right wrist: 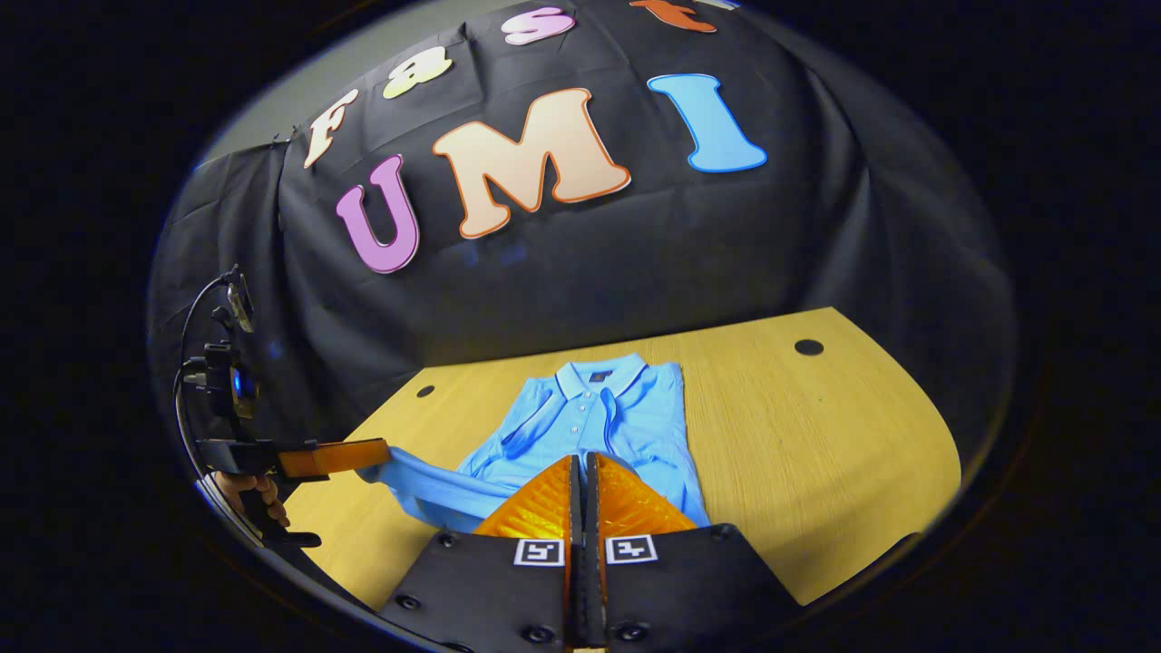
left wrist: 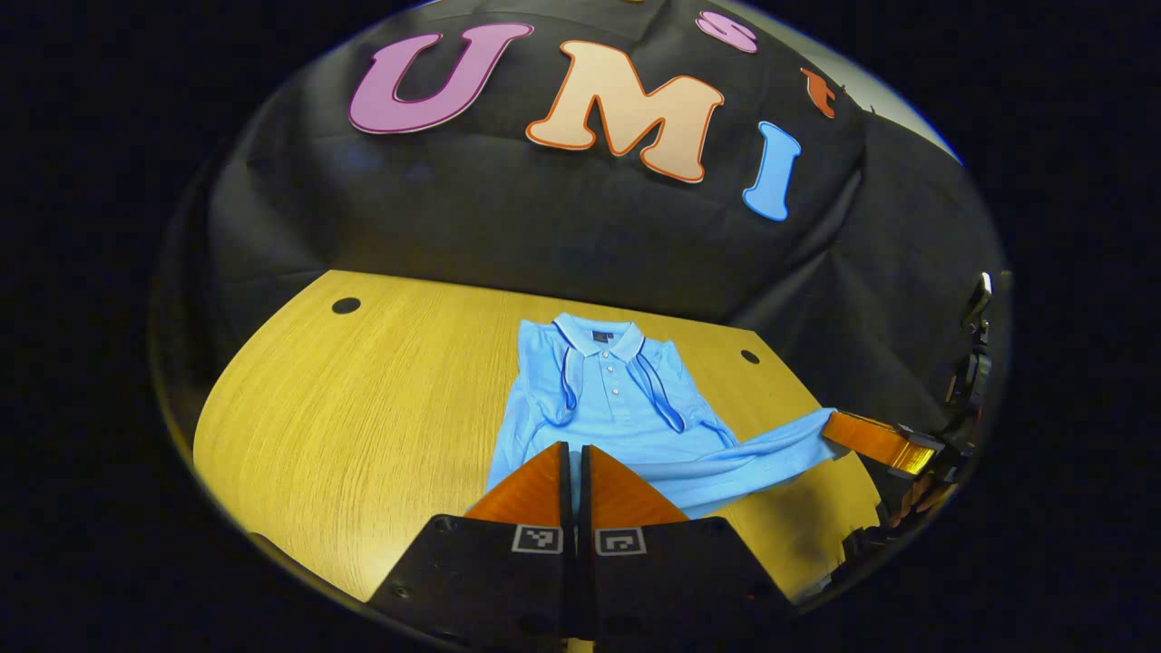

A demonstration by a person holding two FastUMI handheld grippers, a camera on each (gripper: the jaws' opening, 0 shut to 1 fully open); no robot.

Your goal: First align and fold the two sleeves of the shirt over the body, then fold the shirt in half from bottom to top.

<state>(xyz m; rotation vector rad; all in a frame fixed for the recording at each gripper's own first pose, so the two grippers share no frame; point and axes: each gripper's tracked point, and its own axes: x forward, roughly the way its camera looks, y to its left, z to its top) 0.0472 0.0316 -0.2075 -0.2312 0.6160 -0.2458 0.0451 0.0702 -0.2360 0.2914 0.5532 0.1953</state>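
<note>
Your left gripper (left wrist: 574, 453) and your right gripper (right wrist: 583, 464) each pinch tight on the bottom edge of the blue shirt (left wrist: 603, 390). The shirt's top lies on the yellow table (left wrist: 363, 408).

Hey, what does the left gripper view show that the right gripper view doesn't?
Left gripper view: the right hand-held gripper off to the side, pinching a stretched edge of the shirt. Right gripper view: the left hand-held gripper pinching the other end, a hand beneath it. Both: the blue shirt lying collar-away on the wooden table.
</note>
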